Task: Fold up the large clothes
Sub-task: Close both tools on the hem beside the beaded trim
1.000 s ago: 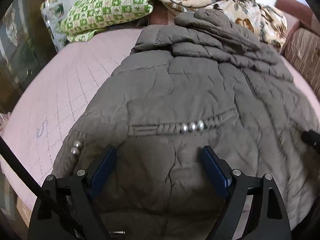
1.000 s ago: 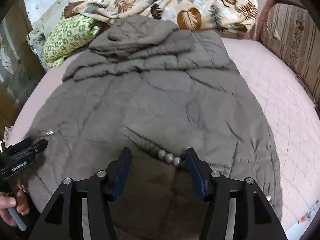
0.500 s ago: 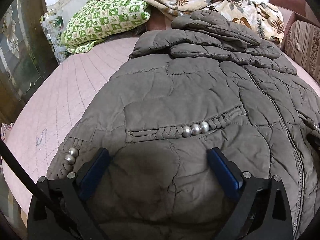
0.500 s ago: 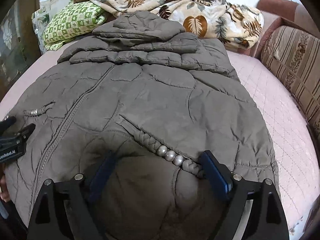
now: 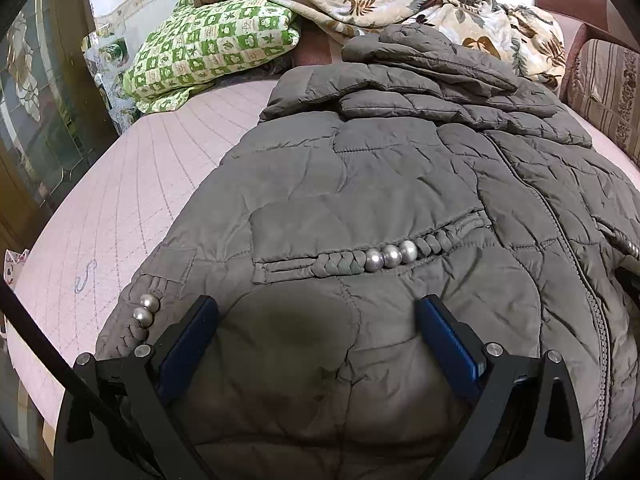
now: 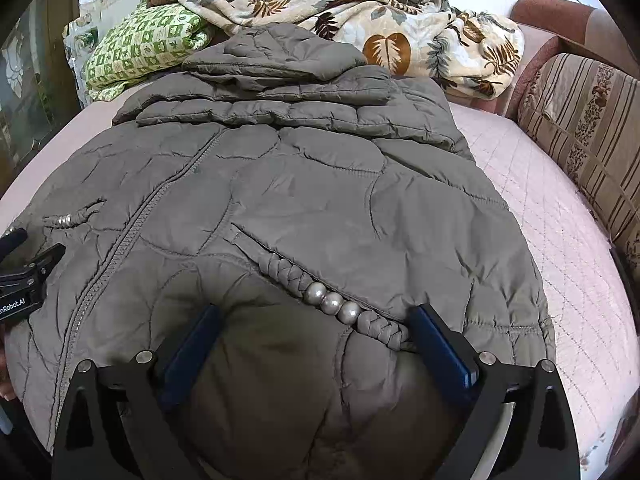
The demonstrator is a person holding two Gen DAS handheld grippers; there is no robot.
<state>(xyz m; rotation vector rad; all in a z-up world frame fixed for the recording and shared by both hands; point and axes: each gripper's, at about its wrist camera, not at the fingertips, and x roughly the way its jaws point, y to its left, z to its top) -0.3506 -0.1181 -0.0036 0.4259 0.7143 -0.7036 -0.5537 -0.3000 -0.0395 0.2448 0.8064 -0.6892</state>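
Quilted grey jacket: front up, flat on your pink bed. Left gripper and right gripper: your fingers just spread, released, fabric between untouched.

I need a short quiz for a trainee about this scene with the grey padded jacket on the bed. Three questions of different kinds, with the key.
1. True or false: the grey quilted padded jacket lies zipped, front side up, on the pink quilted bed cover.
2. How many silver pearl beads sit in a row on the braided pocket trim in the left wrist view?
3. Which lies nearer the jacket's hood: A, green-and-white checked pillow; B, striped brown cushion?

Key: 1 true; 2 three; 3 A.
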